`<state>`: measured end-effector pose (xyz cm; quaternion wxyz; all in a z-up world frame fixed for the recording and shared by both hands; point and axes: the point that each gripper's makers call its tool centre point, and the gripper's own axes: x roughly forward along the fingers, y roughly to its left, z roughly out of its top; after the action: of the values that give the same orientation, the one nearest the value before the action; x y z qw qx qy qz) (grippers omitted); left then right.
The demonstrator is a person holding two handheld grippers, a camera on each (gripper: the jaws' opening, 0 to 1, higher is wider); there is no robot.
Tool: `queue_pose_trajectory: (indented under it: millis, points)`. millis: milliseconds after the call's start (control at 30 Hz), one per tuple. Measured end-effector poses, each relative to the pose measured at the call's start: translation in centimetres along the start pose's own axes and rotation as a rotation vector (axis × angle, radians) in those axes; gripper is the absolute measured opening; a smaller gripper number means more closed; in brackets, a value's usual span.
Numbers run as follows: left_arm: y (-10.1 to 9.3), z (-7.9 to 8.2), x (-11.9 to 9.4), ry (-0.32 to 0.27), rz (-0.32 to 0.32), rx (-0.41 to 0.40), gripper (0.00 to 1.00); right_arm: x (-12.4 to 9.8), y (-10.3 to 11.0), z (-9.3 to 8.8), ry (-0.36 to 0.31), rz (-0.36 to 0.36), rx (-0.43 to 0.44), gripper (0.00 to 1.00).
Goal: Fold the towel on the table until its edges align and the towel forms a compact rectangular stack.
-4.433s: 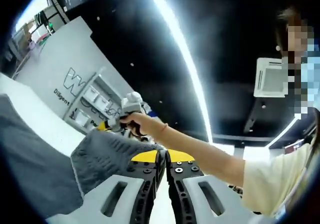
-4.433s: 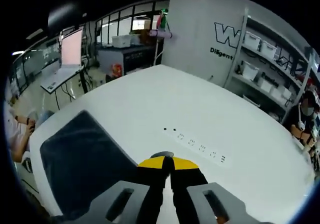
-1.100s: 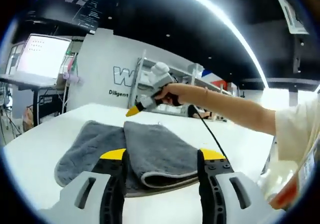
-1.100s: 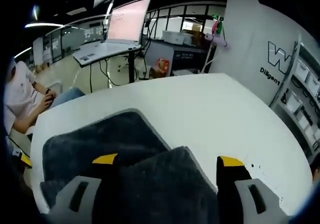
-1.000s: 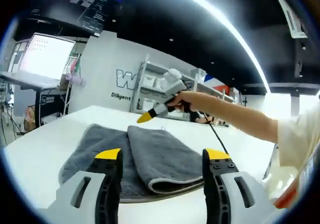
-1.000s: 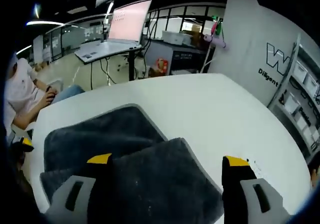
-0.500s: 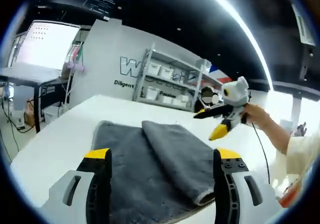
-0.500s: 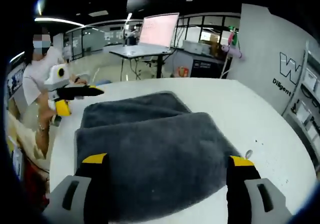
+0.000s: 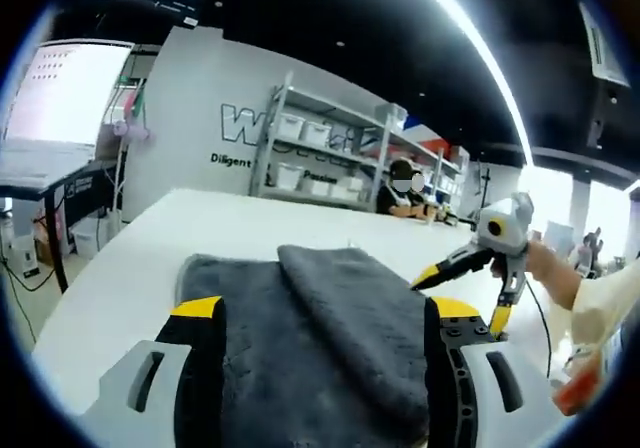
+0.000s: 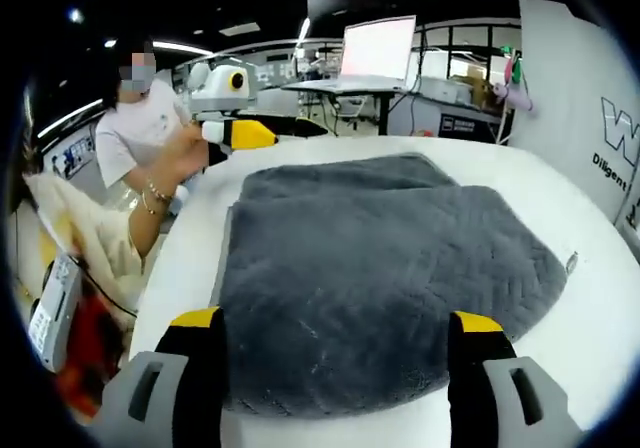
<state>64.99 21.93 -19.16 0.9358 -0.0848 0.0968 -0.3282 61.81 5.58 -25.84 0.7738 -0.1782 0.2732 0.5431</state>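
Holding both grippers, left gripper [image 9: 318, 316] and right gripper [image 10: 333, 330], jaws spread and empty over the half-folded towel [image 10: 385, 268] at frame centre; next I grab an edge, fold again.

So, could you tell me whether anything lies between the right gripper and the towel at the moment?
Nothing visible does. The right gripper stands open just short of the grey towel, which lies folded on the white table with no other object on that stretch.
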Motion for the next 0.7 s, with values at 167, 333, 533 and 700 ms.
queue_pose_trajectory:
  millis: [167, 333, 533, 700]
  points:
    - [-0.6, -0.4, 0.4, 0.029, -0.066, -0.001, 0.80, 0.5, -0.5, -1.3, -0.002, 0.024, -0.001, 0.93]
    - [-0.3, -0.4, 0.6, 0.046, -0.103, -0.004, 0.80, 0.2, -0.4, -1.9, -0.015, 0.039, -0.017, 0.93]
    - [0.6, 0.0, 1.0, 0.055, -0.129, -0.012, 0.80, -0.9, -0.7, -2.6, -0.035, 0.058, -0.031, 0.93]
    - [-1.7, -0.8, 1.4, 0.101, -0.306, 0.066, 0.81, -2.5, -0.8, -3.9, -0.028, 0.075, -0.041, 0.93]
